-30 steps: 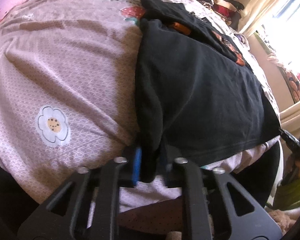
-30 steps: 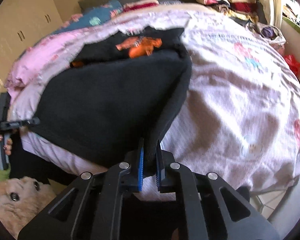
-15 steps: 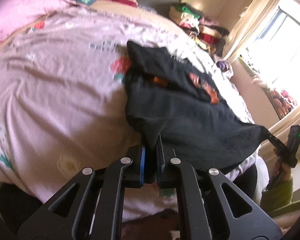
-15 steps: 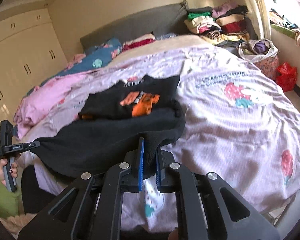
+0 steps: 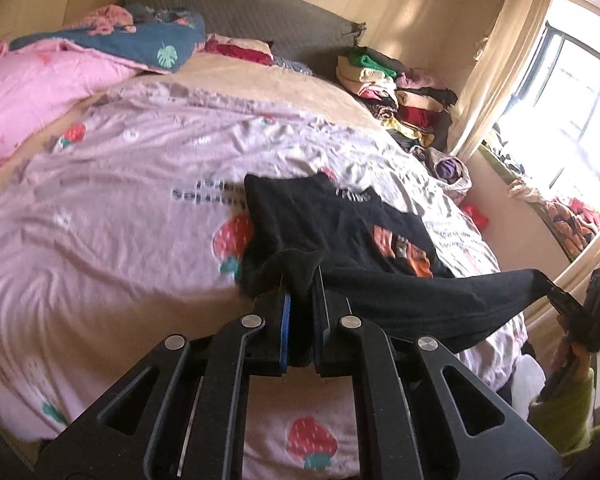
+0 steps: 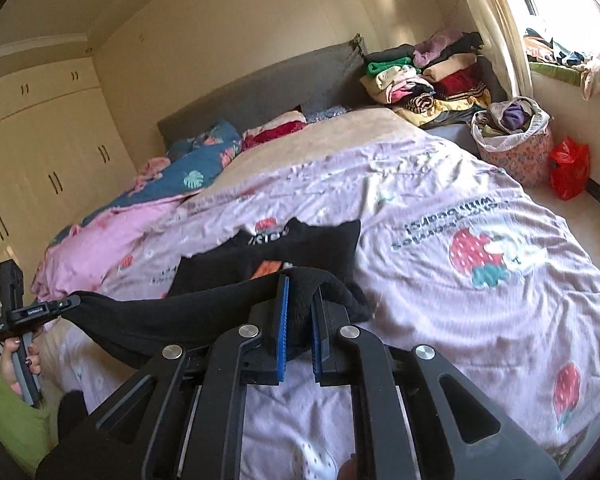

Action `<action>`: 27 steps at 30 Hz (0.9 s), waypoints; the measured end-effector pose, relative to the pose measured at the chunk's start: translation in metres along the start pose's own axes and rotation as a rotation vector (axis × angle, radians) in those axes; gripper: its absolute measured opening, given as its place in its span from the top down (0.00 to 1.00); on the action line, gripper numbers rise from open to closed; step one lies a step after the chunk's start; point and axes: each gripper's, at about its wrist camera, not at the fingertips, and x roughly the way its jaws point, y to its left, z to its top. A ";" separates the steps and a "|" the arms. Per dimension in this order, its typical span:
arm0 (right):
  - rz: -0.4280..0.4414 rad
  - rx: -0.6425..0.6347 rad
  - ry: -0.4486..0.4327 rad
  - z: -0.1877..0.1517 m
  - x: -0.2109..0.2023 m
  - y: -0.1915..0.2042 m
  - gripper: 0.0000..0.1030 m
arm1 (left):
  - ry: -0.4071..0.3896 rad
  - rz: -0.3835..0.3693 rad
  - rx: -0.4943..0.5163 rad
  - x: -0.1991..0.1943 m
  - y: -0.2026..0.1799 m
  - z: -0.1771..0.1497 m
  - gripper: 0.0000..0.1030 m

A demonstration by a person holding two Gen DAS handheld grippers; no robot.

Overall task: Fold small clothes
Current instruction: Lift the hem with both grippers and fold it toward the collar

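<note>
A small black shirt (image 5: 340,228) with an orange print lies on the pink strawberry bedspread (image 5: 120,208). Its near hem is lifted off the bed and stretched between my two grippers. My left gripper (image 5: 300,292) is shut on the hem's left corner. My right gripper (image 6: 298,300) is shut on the hem's right corner; it also shows in the left wrist view (image 5: 556,296) at the right. The shirt (image 6: 308,240) shows in the right wrist view too, with the left gripper (image 6: 64,306) at the far left. The shirt's far half rests flat on the bed.
A stack of folded clothes (image 6: 424,76) sits at the bed's far right corner by the grey headboard (image 5: 240,8). A pink and blue quilt (image 5: 60,68) is heaped at the far left. A laundry basket (image 6: 512,140) and a red bag (image 6: 568,168) stand on the floor at the right.
Both grippers have risen and pulled back with the shirt's hem, lifting the near half off the bed. More of the room and the printed front has come into view.
</note>
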 end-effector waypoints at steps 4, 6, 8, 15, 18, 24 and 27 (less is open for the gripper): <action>-0.006 -0.006 -0.028 0.013 0.006 0.005 0.92 | -0.022 0.002 -0.011 0.002 0.001 0.018 0.98; -0.015 -0.004 -0.043 0.020 0.010 0.006 0.92 | -0.020 -0.002 -0.025 0.004 0.002 0.025 0.98; -0.018 0.001 -0.052 0.026 0.014 0.007 0.92 | -0.026 0.008 -0.018 0.007 0.000 0.034 0.98; -0.060 0.012 -0.078 0.041 0.031 0.008 0.92 | -0.038 0.003 -0.027 0.026 0.003 0.061 0.98; -0.078 0.019 -0.086 0.046 0.042 0.005 0.92 | -0.041 0.007 -0.012 0.037 0.003 0.073 0.98; -0.114 0.035 -0.087 0.052 0.069 -0.006 0.92 | -0.047 0.020 -0.005 0.061 0.007 0.087 0.98; -0.136 0.038 -0.080 0.056 0.086 -0.009 0.92 | -0.041 0.025 -0.018 0.078 0.010 0.091 0.98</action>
